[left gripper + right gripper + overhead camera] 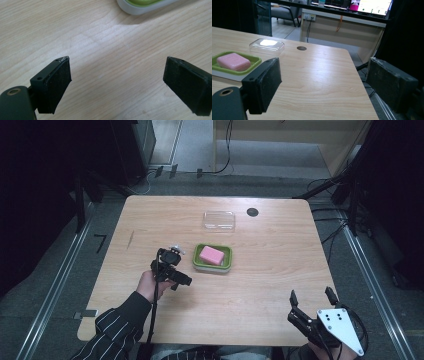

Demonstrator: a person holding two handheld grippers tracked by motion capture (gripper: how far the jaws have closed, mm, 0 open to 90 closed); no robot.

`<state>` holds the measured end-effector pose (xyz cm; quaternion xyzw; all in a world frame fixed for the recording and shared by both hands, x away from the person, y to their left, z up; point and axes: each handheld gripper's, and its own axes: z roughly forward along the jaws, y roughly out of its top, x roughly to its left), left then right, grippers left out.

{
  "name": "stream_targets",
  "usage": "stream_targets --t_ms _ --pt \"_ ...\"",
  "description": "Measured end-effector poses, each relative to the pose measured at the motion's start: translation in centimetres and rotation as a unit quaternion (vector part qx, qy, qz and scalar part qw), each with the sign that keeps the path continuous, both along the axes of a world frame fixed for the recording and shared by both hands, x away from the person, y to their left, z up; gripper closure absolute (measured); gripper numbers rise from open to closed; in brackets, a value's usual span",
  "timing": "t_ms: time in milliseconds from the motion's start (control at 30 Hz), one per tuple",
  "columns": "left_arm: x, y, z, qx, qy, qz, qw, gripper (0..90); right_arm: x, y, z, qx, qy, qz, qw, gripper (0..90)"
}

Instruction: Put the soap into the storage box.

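Soap [211,255] in tray [197,262]; lid [219,220] prob. just behind.

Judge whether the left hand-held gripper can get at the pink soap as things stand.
Probably yes: the left hand-held gripper is open beside the green dish, and the pink soap lies uncovered, the clear lid set apart.

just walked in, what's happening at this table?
A person holds a gripper in each hand at a wooden table. A pink soap lies in a green dish near the middle, with a clear lid lying apart behind it. The left gripper hovers over bare table just beside the dish, jaws open and holding nothing. The right gripper sits at the near right corner, jaws open too, away from everything. Nothing is grasped at this moment.
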<state>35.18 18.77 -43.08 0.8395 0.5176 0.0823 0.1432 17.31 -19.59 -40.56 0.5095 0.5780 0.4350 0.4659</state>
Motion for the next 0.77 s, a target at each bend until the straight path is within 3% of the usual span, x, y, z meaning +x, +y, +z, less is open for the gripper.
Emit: stream_targets --t_ms 433,767 --pt "-2.2 1.6 -1.0 0.006 0.021 -0.016 0.9996 8.8 -0.1 0.0 0.0 0.001 0.000 -0.001 1.0000 12.7" --pt "-2.8 1.9 -1.6 0.014 0.019 -0.019 0.9995 8.9 0.0 -0.1 0.0 0.001 -0.001 -0.001 1.0000 12.7"
